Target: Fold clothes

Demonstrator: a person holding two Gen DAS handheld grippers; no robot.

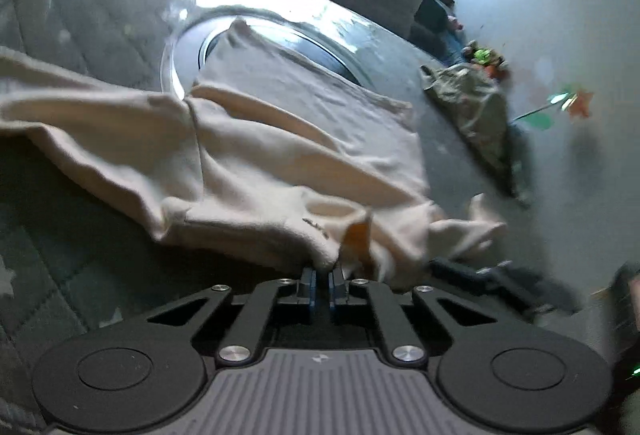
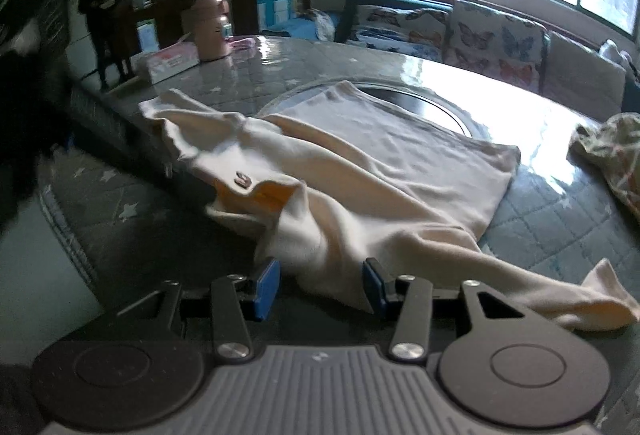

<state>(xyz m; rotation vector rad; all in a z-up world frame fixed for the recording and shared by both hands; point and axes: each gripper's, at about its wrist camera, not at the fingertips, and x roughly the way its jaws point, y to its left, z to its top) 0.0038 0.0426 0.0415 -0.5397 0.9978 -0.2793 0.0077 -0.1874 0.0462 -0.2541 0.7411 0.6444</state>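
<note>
A cream long-sleeved top (image 1: 280,139) lies partly spread on a round table with a quilted grey cover. In the left wrist view my left gripper (image 1: 323,275) is shut on the top's near edge, by the collar with its orange lining (image 1: 356,235). In the right wrist view the same top (image 2: 360,171) lies ahead, with a sleeve (image 2: 560,283) trailing to the right. My right gripper (image 2: 320,283) is open, its blue pads either side of a fold of the top's near edge. The right gripper (image 1: 480,275) shows as a dark shape in the left wrist view.
A glass turntable (image 2: 432,103) sits at the table's middle under the top. A patterned garment (image 2: 612,151) lies at the right; it also shows in the left wrist view (image 1: 476,115). A pink jug (image 2: 210,29) and a tissue box (image 2: 168,61) stand at the far left. A sofa with butterfly cushions (image 2: 492,35) is behind.
</note>
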